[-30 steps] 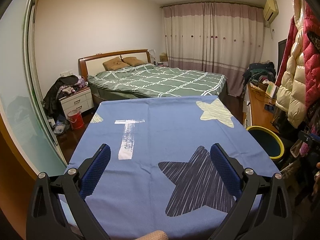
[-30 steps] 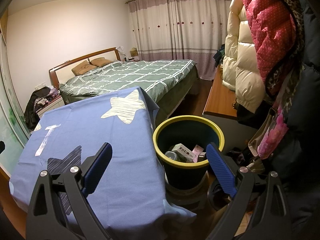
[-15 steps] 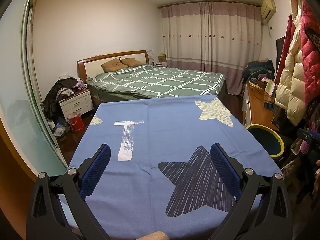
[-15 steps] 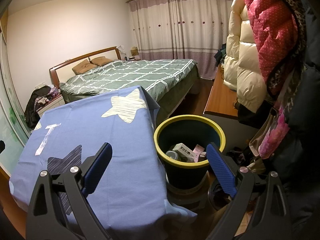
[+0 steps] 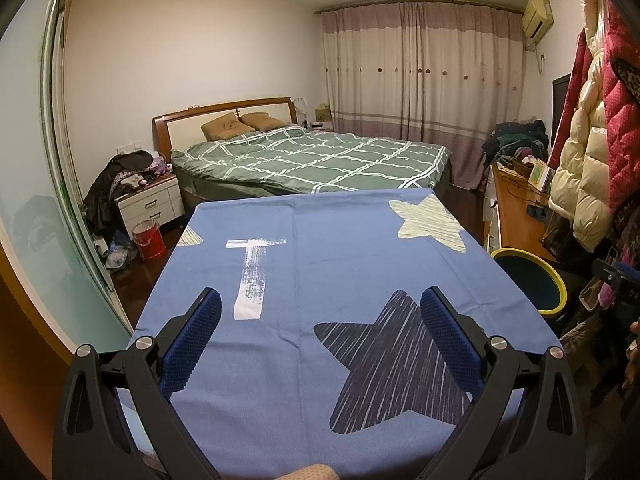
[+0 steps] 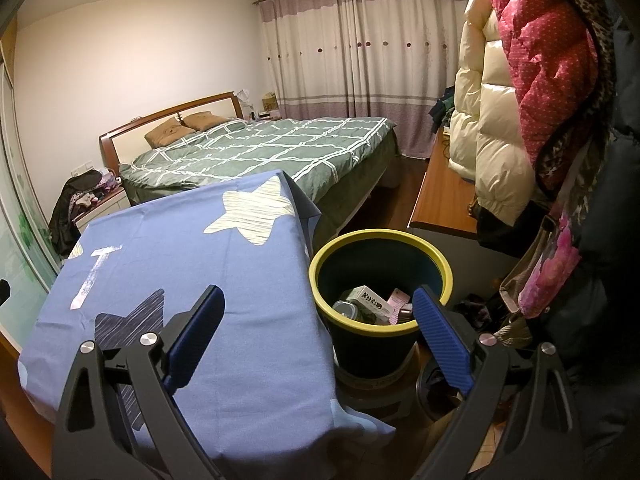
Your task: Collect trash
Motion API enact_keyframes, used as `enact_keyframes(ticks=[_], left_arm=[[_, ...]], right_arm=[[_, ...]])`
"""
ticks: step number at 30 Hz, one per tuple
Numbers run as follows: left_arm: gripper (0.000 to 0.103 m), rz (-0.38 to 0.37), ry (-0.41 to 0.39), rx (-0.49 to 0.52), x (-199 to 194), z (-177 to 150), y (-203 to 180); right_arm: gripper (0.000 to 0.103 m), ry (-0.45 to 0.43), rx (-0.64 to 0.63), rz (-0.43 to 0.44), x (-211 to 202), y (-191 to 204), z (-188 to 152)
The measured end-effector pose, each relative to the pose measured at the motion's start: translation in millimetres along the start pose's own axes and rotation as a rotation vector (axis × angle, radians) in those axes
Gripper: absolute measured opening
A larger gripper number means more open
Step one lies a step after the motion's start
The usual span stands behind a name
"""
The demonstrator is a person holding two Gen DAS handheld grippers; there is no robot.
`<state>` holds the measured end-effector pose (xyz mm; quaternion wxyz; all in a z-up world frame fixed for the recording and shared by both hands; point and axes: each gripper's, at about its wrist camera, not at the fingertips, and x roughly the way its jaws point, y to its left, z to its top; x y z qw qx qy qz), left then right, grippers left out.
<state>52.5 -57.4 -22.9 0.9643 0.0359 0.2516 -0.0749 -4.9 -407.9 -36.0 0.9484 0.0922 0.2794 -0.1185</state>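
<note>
The left gripper (image 5: pixel 320 312) hangs over the table with the blue star cloth (image 5: pixel 340 248). Its fingers are wide apart and hold nothing. The right gripper (image 6: pixel 318 308) is wide apart too and holds nothing. It sits over the table's right edge, with its right finger (image 6: pixel 440 332) in front of the bin (image 6: pixel 382 236).

The bin is dark with a yellow rim and stands on the floor just beside the table. Inside it lie a white box (image 6: pixel 370 302), a pink packet (image 6: pixel 398 300) and a can (image 6: pixel 346 308).

Since a second ago, almost nothing has changed. Both grippers are as wide as before. The views have only shifted a tiny bit. The trash in the bin lies as it did.
</note>
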Motion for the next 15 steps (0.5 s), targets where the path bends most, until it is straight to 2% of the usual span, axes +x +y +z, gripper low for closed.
enact_keyframes(ticks=[5, 8, 11, 15], left_arm=[[0.098, 0.011, -0.014, 0.003, 1.7, 0.0, 1.8], [0.098, 0.005, 0.023, -0.004, 13.0, 3.1, 5.9], [0.098, -0.002, 0.079, -0.011, 46.5, 9.2, 15.2], [0.098, 0.054, 0.132, -0.002, 104.6, 15.5, 30.5]], right_arm=[[0.090, 0.008, -0.003, 0.006, 2.4, 3.4, -0.1], [0.090, 0.017, -0.001, 0.028, 7.7, 4.4, 2.0], [0.093, 0.043, 0.009, 0.093, 21.2, 7.5, 8.7], [0.094, 0.128, -0.009, 0.174, 67.5, 30.8, 20.8]])
